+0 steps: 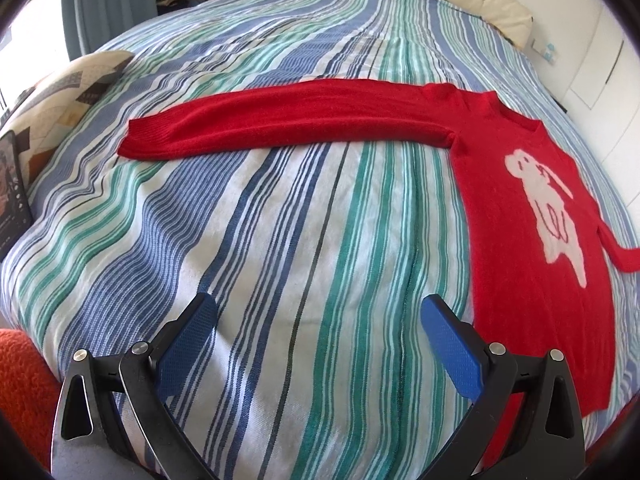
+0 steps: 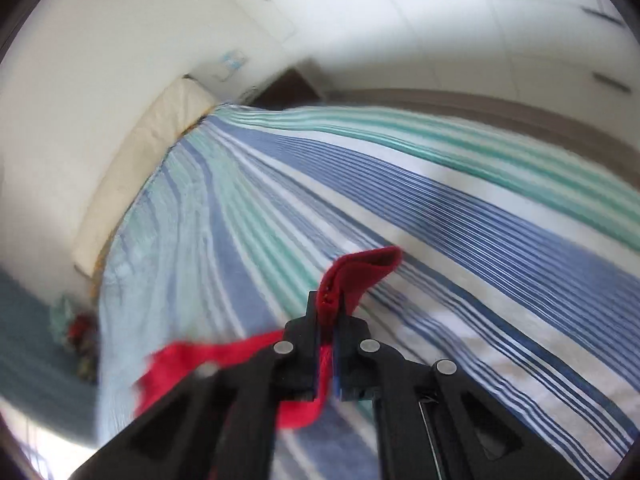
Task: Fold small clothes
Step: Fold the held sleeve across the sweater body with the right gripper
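A small red sweater (image 1: 528,216) with a white animal figure lies flat on the striped bedspread (image 1: 280,240), at the right of the left wrist view. One long sleeve (image 1: 288,124) stretches out to the left across the bed. My left gripper (image 1: 318,312) hovers open over bare bedspread, just left of the sweater's hem, nothing between its blue pads. In the right wrist view my right gripper (image 2: 329,308) is shut on the red cuff (image 2: 360,268) of the other sleeve, lifted off the bed; red fabric (image 2: 192,360) trails down to the left.
A cream headboard cushion (image 2: 140,168) runs along the bed's far edge beside a white wall. A patterned pillow (image 1: 68,96) and a dark tablet (image 1: 12,192) lie at the left side. An orange textile (image 1: 24,372) is at the lower left.
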Action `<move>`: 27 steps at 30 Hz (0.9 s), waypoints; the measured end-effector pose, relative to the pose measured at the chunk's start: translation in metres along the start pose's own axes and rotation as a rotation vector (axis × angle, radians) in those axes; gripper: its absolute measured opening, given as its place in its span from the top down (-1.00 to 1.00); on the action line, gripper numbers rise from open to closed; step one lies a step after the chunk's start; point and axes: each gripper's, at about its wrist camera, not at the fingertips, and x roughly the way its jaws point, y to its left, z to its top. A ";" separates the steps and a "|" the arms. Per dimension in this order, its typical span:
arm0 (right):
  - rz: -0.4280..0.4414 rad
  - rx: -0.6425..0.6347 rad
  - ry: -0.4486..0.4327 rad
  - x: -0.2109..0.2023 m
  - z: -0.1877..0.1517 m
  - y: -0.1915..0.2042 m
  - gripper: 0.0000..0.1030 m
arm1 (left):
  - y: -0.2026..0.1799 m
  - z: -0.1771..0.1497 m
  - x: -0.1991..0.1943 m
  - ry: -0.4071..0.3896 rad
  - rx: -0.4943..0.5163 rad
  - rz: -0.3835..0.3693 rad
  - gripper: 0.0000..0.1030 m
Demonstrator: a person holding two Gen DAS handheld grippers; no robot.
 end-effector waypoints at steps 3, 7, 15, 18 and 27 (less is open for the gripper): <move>0.167 -0.208 0.003 -0.021 0.002 0.099 0.91 | -0.007 0.000 0.003 0.002 0.018 -0.006 -0.98; 0.375 -0.473 0.086 -0.028 -0.036 0.232 0.91 | -0.014 -0.001 0.000 -0.012 0.051 -0.009 -0.98; 0.616 -0.608 0.464 0.048 -0.168 0.351 -0.40 | -0.006 -0.001 -0.005 -0.016 0.023 -0.020 -0.98; 0.618 -0.582 0.464 0.053 -0.176 0.338 -0.40 | -0.003 0.000 -0.006 -0.017 0.010 -0.033 -0.98; 0.319 -0.644 0.429 0.044 -0.166 0.221 -0.40 | -0.015 0.000 -0.002 -0.014 0.055 -0.018 -0.98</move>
